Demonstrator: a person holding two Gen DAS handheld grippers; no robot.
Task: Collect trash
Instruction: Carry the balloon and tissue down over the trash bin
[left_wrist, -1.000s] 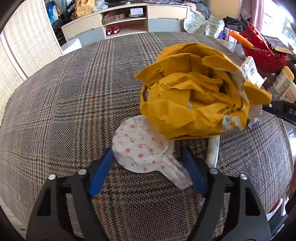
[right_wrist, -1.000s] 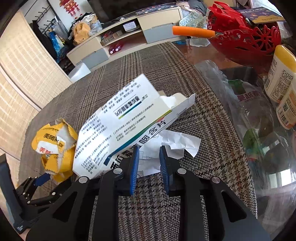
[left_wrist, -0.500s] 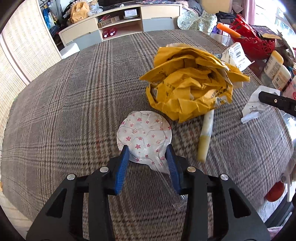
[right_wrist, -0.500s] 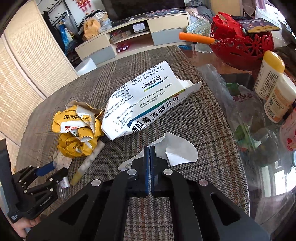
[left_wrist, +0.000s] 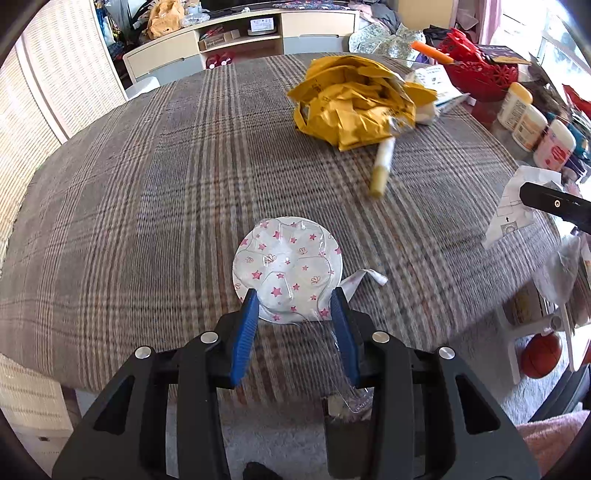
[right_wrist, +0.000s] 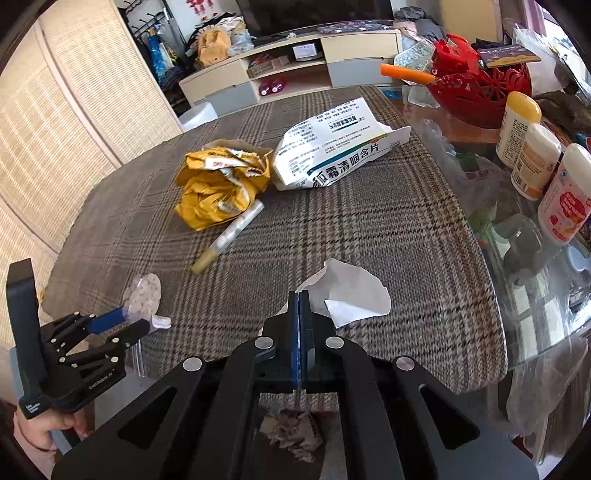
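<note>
My left gripper (left_wrist: 294, 301) is shut on a round clear plastic wrapper with pink stars (left_wrist: 287, 266), held near the table's front edge; it also shows in the right wrist view (right_wrist: 143, 294). My right gripper (right_wrist: 299, 297) is shut on a crumpled white paper (right_wrist: 351, 293), seen in the left wrist view (left_wrist: 513, 218) too. On the plaid tablecloth (right_wrist: 369, 229) lie a crumpled yellow bag (right_wrist: 221, 184), a white-and-yellow stick wrapper (right_wrist: 231, 236) and a torn white medicine box (right_wrist: 340, 151).
A red basket (right_wrist: 480, 85) and several white bottles (right_wrist: 535, 162) stand on the glass at the right. Crumpled trash in a bin (right_wrist: 291, 432) shows below the table edge. A woven screen (right_wrist: 66, 122) stands at the left.
Both grippers have pulled back toward the table's front edge with their pieces. The yellow bag, stick and box stay on the cloth, now farther away.
</note>
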